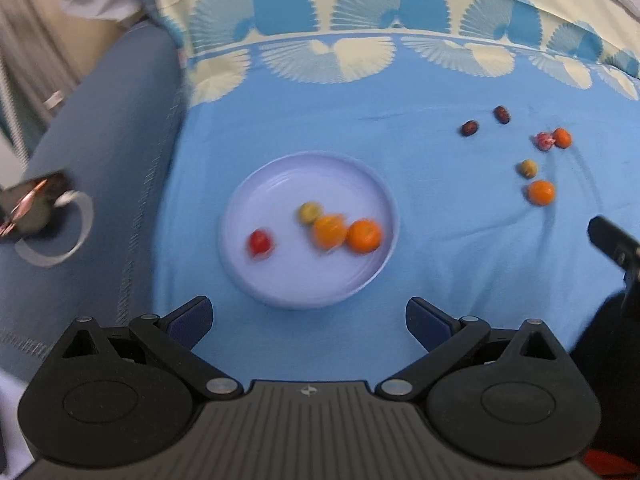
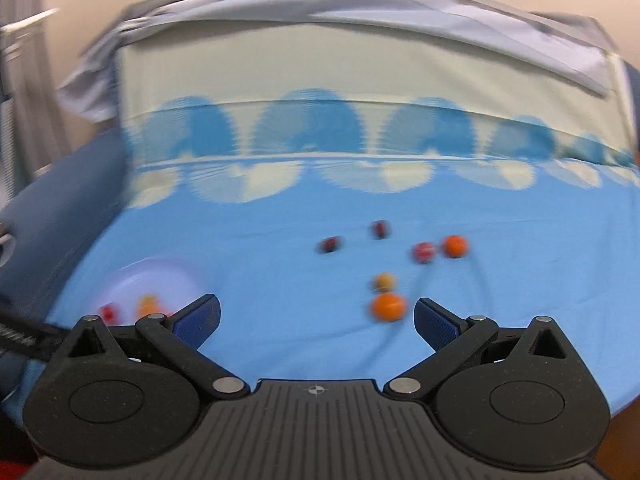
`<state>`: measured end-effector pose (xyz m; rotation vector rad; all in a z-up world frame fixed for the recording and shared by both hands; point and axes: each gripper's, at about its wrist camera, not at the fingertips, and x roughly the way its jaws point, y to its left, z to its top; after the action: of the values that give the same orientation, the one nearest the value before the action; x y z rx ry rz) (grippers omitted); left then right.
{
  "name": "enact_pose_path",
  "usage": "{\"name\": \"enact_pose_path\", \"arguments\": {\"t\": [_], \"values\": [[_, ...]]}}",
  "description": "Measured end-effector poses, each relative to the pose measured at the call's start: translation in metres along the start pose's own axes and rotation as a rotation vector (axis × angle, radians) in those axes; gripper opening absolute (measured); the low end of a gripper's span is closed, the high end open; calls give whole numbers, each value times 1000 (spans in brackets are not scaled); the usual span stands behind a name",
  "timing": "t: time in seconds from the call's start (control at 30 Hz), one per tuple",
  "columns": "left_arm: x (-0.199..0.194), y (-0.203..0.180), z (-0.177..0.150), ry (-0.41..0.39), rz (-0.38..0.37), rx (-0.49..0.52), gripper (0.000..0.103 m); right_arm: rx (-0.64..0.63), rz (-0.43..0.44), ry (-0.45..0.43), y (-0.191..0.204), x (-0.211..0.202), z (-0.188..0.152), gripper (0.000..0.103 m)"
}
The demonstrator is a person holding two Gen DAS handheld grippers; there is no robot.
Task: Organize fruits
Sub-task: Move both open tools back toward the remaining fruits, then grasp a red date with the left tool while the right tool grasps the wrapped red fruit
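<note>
Our left claw (image 1: pixel 308 320) stands wide open with nothing between its blue pads, hovering just short of the pale plate (image 1: pixel 280 288), whose near rim lies straight ahead between the fingers. On the plate, beyond the claw, we see a red fruit (image 1: pixel 260 243) to the left, a yellowish fruit (image 1: pixel 309 212) farther in, and two oranges (image 1: pixel 346 233) touching each other toward the right. Our right claw (image 2: pixel 317 320) is likewise spread wide and holds nothing; just ahead of its right finger lies a loose orange (image 2: pixel 387 306) on the blue bedspread (image 2: pixel 280 264), close to the pad but apart from it. Right behind that orange sits a small yellowish fruit (image 2: pixel 384 281), and farther out a red fruit (image 2: pixel 424 252) beside a second orange (image 2: pixel 455 246), with two dark fruits (image 2: pixel 329 245) beyond to the left. The plate shows at this claw's far left, blurred.
</note>
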<state>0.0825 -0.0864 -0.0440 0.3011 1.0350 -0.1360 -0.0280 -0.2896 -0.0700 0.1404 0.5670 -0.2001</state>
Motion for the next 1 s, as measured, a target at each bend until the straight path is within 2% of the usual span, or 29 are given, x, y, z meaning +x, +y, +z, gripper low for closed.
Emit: {"name": "enact_pose_path", "arguments": {"t": [0.23,0.33,0.5,0.7,0.77,0.9,1.0], "values": [[69,-73,78,-64,-34,108,103,88,-167,15,-65,98,11,102],[106,-103,110,-74,-89,152,103,110,-195,38,-83,142,14,102],[166,-144,148,-71,-122,228,103,150,-163,77,-106,207,18,102],[222,-172,172,-49,-155,263,103,152,-80,137,-119,259,13,102],[238,-179,177,-48,-171,285,103,135,-52,159,-118,270,11,103],[251,-179,183,-65,-224,307,103,29,-89,115,-109,279,6,102],[255,-176,185,-52,-240,283,103,17,-103,104,-109,282,4,102]]}}
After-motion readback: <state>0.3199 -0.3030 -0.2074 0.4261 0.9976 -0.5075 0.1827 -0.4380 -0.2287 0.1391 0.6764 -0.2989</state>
